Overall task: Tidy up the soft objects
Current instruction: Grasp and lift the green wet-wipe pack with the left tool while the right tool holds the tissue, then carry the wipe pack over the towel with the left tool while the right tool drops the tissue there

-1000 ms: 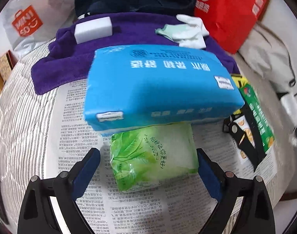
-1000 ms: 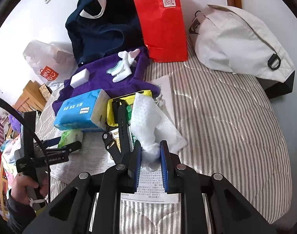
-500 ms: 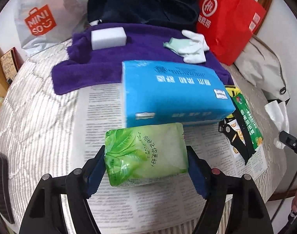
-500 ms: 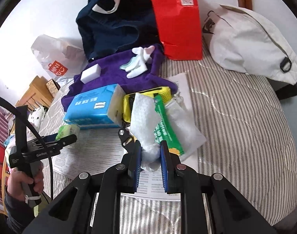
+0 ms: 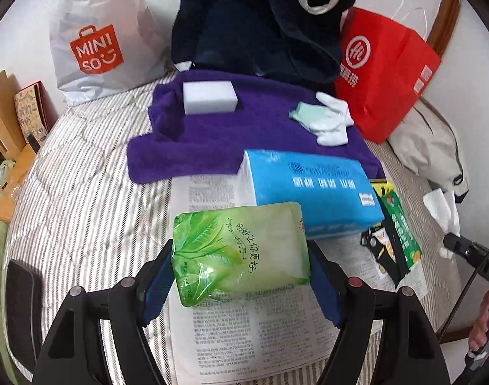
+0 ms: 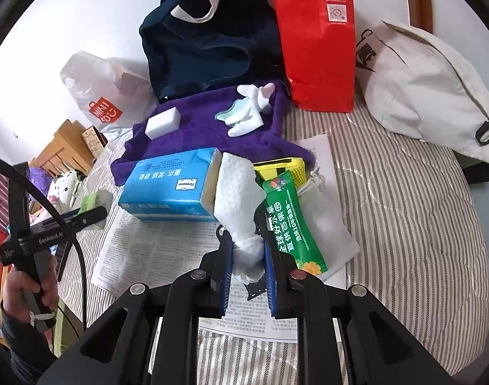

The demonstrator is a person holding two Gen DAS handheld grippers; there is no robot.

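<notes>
My left gripper [image 5: 241,269] is shut on a green tissue pack [image 5: 239,250] and holds it above the newspaper [image 5: 260,337]. Behind it lies a blue tissue box [image 5: 311,189]. A purple towel [image 5: 238,134] further back carries a white sponge block [image 5: 210,97] and white-green socks [image 5: 324,118]. My right gripper [image 6: 246,253] is shut on a white paper towel [image 6: 236,199], which sticks up in front of the blue tissue box [image 6: 170,189]. The left gripper [image 6: 83,216] with the green pack [image 6: 95,199] shows at the left of the right wrist view.
A navy bag [image 5: 260,22], a red paper bag [image 5: 385,70] and a white plastic bag [image 5: 96,38] line the wall. A beige bag [image 6: 427,86] lies on the right of the striped bed. Green and yellow snack packets [image 6: 286,221] rest beside the blue box. A dark phone [image 5: 21,292] lies at the left edge.
My left gripper closed on the green pack and lifted it off the newspaper, drawing back from the blue box. My right gripper shifted a little with the paper towel still held.
</notes>
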